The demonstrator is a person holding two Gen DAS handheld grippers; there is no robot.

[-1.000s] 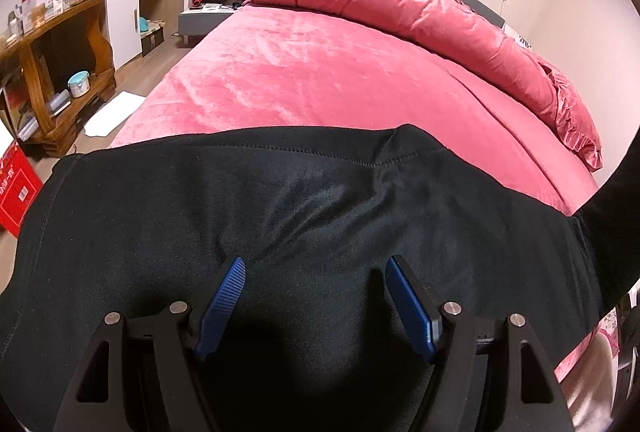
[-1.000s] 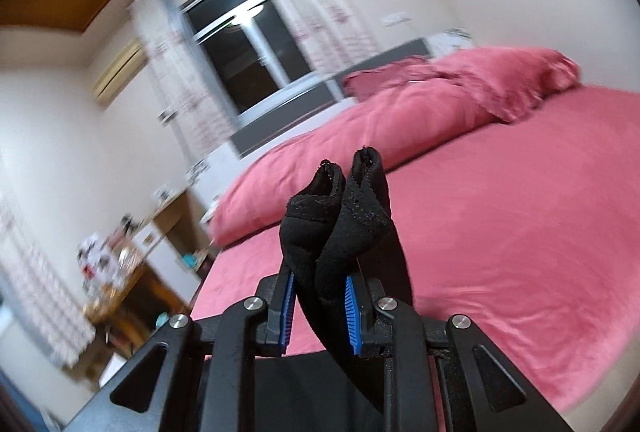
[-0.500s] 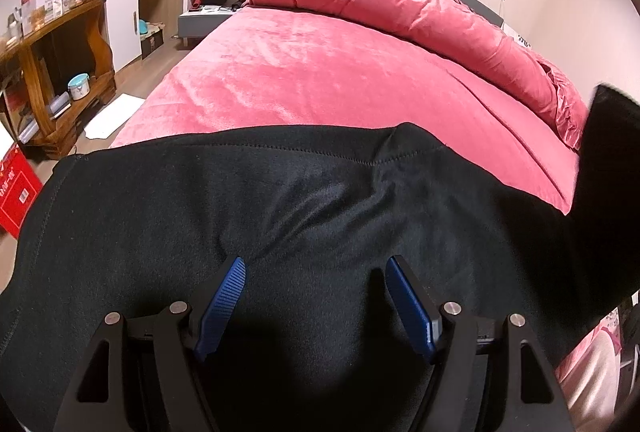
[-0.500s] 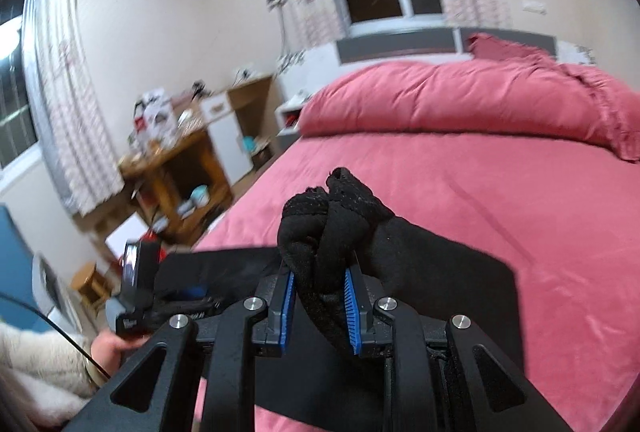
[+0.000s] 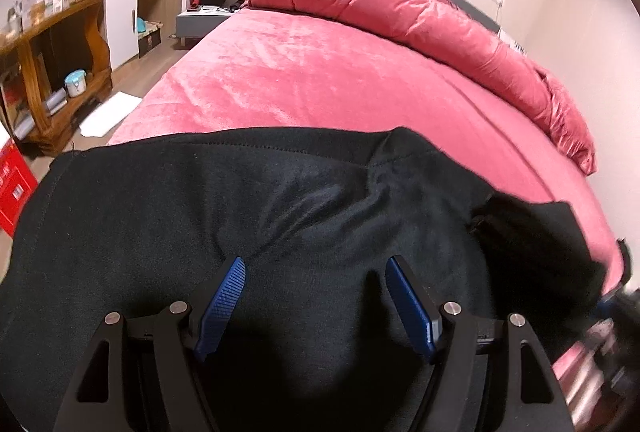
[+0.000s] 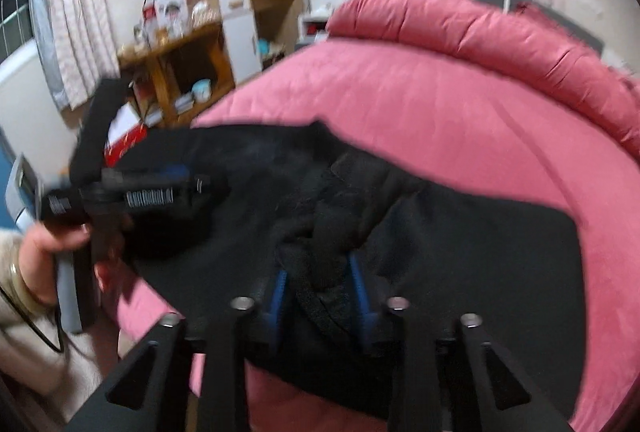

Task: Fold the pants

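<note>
Left wrist view: the left tool (image 5: 314,272) points down at the black pants (image 5: 256,207), which lie spread across the near edge of the bed (image 5: 320,83). Its blue pads (image 5: 222,302) stand wide apart with nothing gripped between them; whether the tips touch the cloth cannot be told. The stitched far edge of the pants runs across the bed, with pink cover beyond it up to the rolled pink duvet (image 5: 420,19) along the bed's far edge. Toward the bed's near right corner a second layer of black cloth lies folded over the first. A wooden shelf unit (image 5: 52,43) stands on the floor off the bed's left side.

Right wrist view: this picture is blurred. The right tool (image 6: 318,288) is over the near edge of the bed (image 6: 420,103), and its jaws are opening. A bunched end of the pants (image 6: 460,232) sits between the blue pads (image 6: 358,284), and a gap shows beside each pad, so they seem no longer to press it. The rest of the pants lies flat toward the bed's near right corner. At the left, a hand (image 6: 48,248) holds the left tool (image 6: 176,173) over the black cloth at the bed's near left edge.
</note>
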